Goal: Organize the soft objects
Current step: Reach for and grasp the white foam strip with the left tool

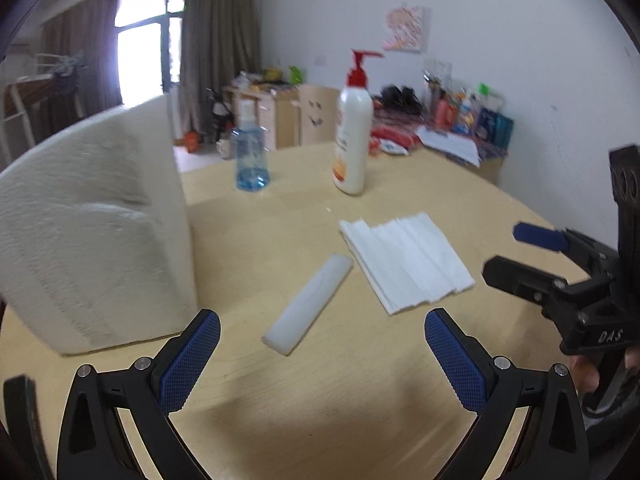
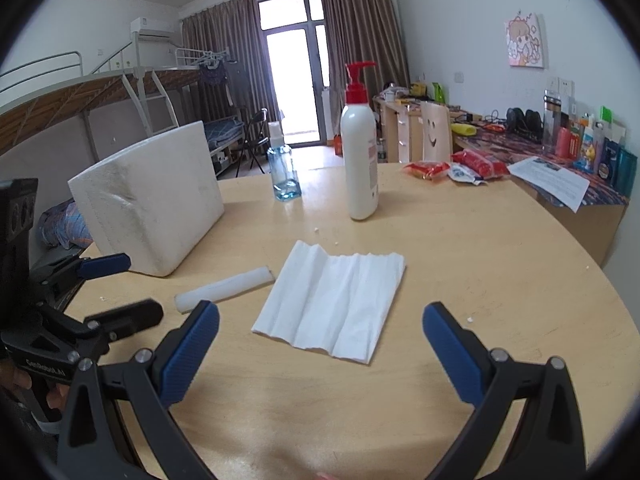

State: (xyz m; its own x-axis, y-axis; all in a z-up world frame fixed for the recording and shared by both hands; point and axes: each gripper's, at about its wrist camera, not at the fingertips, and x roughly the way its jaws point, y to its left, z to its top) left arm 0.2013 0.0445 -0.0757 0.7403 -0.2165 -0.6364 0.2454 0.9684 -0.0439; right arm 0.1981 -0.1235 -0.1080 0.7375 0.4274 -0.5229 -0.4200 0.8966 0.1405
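Tissue sheet [image 2: 330,300] lies flat on the counter [image 2: 500,280] just ahead of the wide-open, empty right gripper [image 2: 320,334]; left gripper [image 1: 322,344], equally open and empty, faces a foam stick [image 1: 308,304]. Pinch one edge gently, I'd judge.

Both tongs stood wide open above bare worktop [image 2: 500,264], with open wood directly beneath them. Ahead of the left tongs [image 1: 322,360] lay the foam stick [image 1: 308,305], and close on their left the big foam block [image 1: 92,232] walled off that side. Ahead of the right tongs [image 2: 320,350] lay the flat tissue [image 2: 332,300]. Farther ahead, the pump bottle [image 2: 360,160] and blue bottle [image 2: 285,176] stood upright with a gap between them.
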